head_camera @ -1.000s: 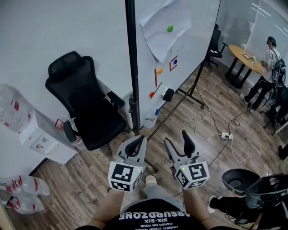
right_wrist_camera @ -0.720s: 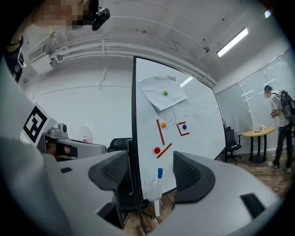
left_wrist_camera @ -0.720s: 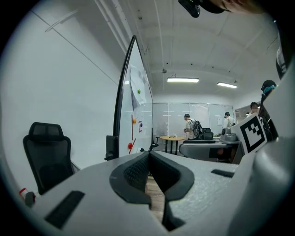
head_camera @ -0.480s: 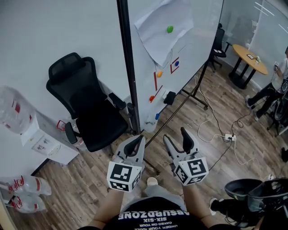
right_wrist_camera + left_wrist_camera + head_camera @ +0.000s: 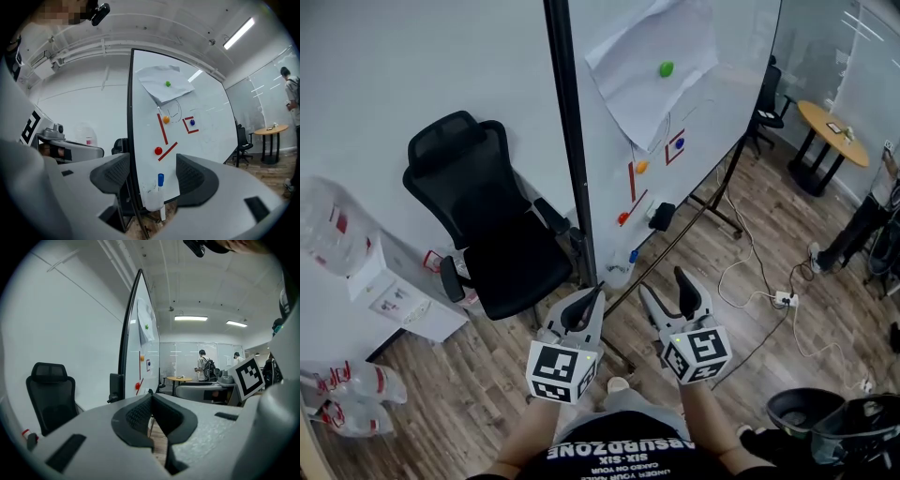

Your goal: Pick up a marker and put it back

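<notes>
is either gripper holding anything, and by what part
Nothing is held. The left hand-held gripper is shut and empty, the right hand-held gripper open and empty, away from the blue-capped marker.

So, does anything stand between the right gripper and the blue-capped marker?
Nothing visible does. The open right gripper faces the marker, upright in its white cup at the whiteboard's lower edge, with only air between.

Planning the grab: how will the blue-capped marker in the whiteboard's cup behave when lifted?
The marker looks slim, so probably light and stiff. It stands upright in the cup, only its cap clear, so it likely lifts straight out.
</notes>
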A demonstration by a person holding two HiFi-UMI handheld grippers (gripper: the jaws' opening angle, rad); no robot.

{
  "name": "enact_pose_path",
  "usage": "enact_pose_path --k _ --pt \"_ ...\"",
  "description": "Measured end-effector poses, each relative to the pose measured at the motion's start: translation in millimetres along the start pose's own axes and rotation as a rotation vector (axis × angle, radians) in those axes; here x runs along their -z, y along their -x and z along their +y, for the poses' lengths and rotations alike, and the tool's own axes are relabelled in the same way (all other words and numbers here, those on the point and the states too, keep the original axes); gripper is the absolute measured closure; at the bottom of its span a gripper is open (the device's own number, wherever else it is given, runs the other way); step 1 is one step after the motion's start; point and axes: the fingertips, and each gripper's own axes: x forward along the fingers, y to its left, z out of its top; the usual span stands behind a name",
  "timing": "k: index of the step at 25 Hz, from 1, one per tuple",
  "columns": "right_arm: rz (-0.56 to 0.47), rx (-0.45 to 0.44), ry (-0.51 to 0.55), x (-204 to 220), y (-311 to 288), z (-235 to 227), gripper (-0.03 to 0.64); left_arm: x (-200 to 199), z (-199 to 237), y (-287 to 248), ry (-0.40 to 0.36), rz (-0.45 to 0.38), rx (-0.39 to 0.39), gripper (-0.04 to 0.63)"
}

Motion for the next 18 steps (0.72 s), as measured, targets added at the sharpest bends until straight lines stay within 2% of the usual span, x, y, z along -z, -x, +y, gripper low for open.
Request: enact_pose_path --k 18 --pt "0.068 -0.084 -0.013 29 -57 -15 0.334 6 17 -26 0.012 0.008 -0.048 0.592"
